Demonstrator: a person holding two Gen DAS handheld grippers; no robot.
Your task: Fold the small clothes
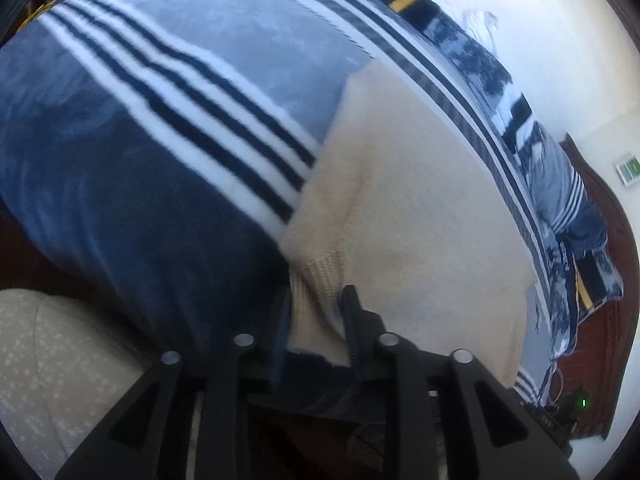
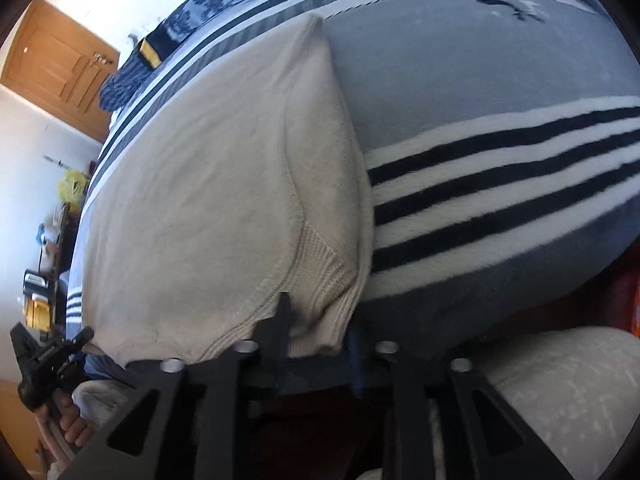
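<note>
On the bed, a cream knitted garment with ribbed cuffs (image 1: 420, 216) lies flat across a blue fleece blanket with white and navy stripes (image 1: 168, 128), close to the near edge of the mattress. Sleeves appear already folded inward over the body; ribbed cuff ends lie at both near corners.

Left claw (image 1: 316, 320): jaws parted, ribbed cuff lying between them at the near left corner; pads not visibly pressing, so I read it as released. Right claw (image 2: 320, 320): same posture at the near right corner, ribbed hem between parted jaws, not clamped. Left claw also visible in the right wrist view, held by a hand (image 2: 68, 420).

Judgement: the step in hand looks like letting go of a fold just laid, or setting up the next grasp at the two near corners. To do it well:
- draw both claws straight back and level so the knit does not drag;
- keep the near edge square to the blanket stripes;
- if regrasping, take both layers evenly, equal depth each side.
</note>
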